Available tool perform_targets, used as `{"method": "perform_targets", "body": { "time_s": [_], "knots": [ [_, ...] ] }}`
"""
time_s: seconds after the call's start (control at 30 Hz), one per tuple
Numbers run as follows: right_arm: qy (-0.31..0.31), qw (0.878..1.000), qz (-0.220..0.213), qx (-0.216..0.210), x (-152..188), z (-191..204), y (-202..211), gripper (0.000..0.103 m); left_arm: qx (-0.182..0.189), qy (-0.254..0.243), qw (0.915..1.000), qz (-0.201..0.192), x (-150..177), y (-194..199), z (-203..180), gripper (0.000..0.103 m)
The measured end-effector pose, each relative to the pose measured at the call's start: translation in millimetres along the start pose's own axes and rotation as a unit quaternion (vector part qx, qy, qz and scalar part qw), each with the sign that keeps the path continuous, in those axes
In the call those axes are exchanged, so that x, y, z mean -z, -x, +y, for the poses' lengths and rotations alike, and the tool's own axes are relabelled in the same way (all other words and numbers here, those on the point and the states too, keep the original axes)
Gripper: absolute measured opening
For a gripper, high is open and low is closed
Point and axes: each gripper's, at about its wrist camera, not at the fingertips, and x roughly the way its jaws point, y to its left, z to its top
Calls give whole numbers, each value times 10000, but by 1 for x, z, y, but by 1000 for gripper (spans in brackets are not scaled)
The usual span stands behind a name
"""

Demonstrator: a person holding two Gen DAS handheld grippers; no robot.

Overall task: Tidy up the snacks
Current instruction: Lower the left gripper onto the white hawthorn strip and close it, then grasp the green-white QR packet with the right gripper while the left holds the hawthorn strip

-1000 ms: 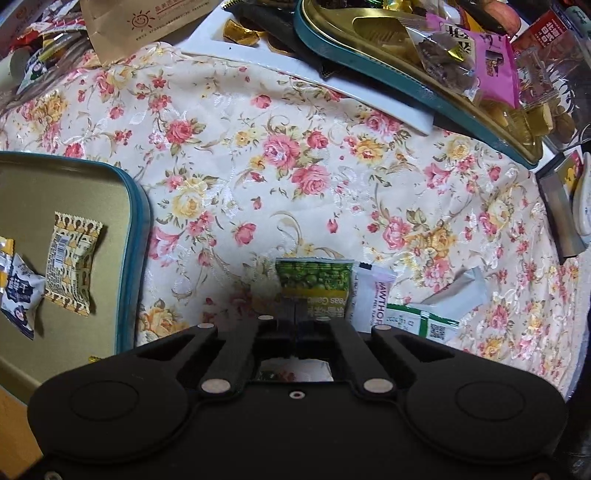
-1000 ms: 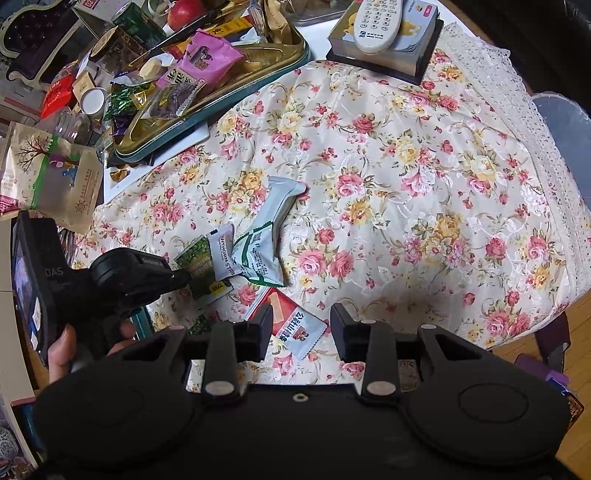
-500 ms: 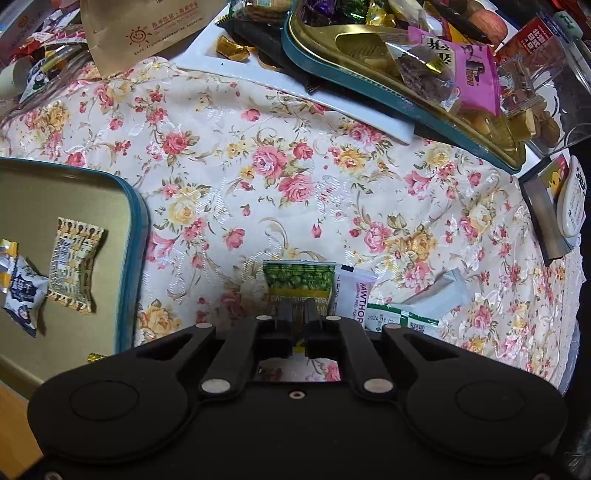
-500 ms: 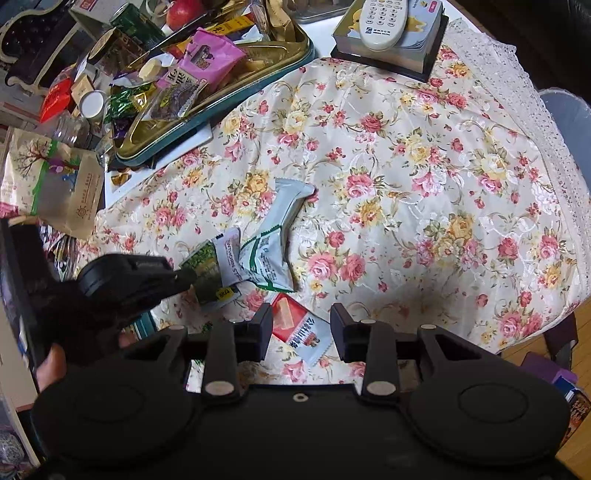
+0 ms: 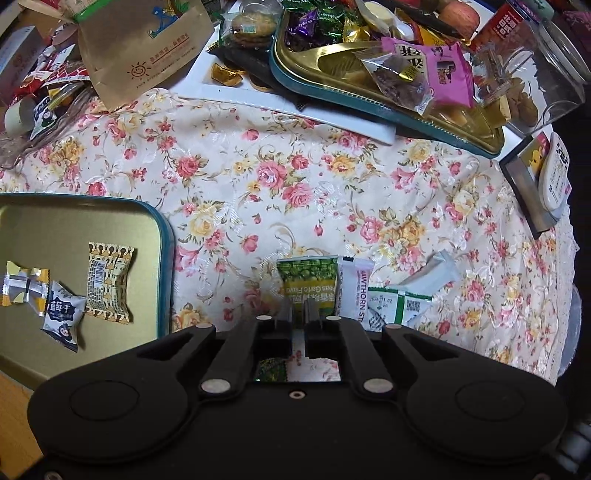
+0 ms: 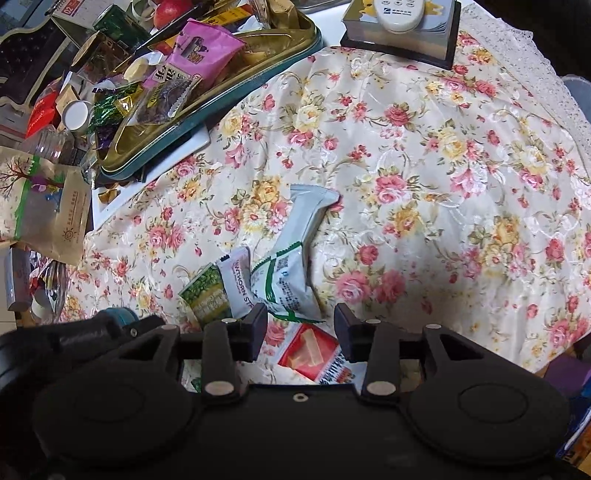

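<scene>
In the left wrist view my left gripper (image 5: pixel 301 314) is shut on the near edge of a green pea packet (image 5: pixel 308 275). The packet's far end lies on the floral cloth. Beside it are a white hawthorn packet (image 5: pixel 356 291) and a white-and-green packet (image 5: pixel 402 302). A gold tray with a teal rim (image 5: pixel 165 258) at the left holds three small snacks. In the right wrist view my right gripper (image 6: pixel 301 317) hangs over a red-and-white packet (image 6: pixel 314 352). Its jaws are opening and the pads do not touch the packet. The green pea packet (image 6: pixel 205 291) lies to the left.
A second teal-rimmed tin (image 5: pixel 369 107) piled with snacks stands at the back. A brown paper bag (image 5: pixel 140 48) and a clear jar (image 5: pixel 535 74) are beside it. A remote (image 6: pixel 402 14) rests on a box. The lace-trimmed table edge (image 6: pixel 535 74) runs along the right.
The left gripper has risen, staying shut at the green packet, so the table looks smaller. The right gripper has come down toward the red-and-white packet and its jaws have widened.
</scene>
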Motion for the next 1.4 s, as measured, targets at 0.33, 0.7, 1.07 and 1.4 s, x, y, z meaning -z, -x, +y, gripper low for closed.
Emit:
{"method": "perform_targets", "body": {
  "time_s": [0.33, 0.7, 1.07, 1.4],
  "knots": [
    [-7, 9999, 13, 171, -9, 12, -32, 46, 0, -67, 9999, 114, -6, 3, 10, 11],
    [198, 9990, 231, 337, -9, 31, -60, 43, 45, -279, 9993, 230, -10, -3, 7, 11],
    [256, 9987, 410, 168, -10, 27, -44, 32, 112, -220, 9994, 255, -11, -5, 7, 11],
    [-81, 9997, 212, 94, -16, 5, 6, 32, 321, -217, 9988, 290, -10, -19, -14, 11]
  ]
}}
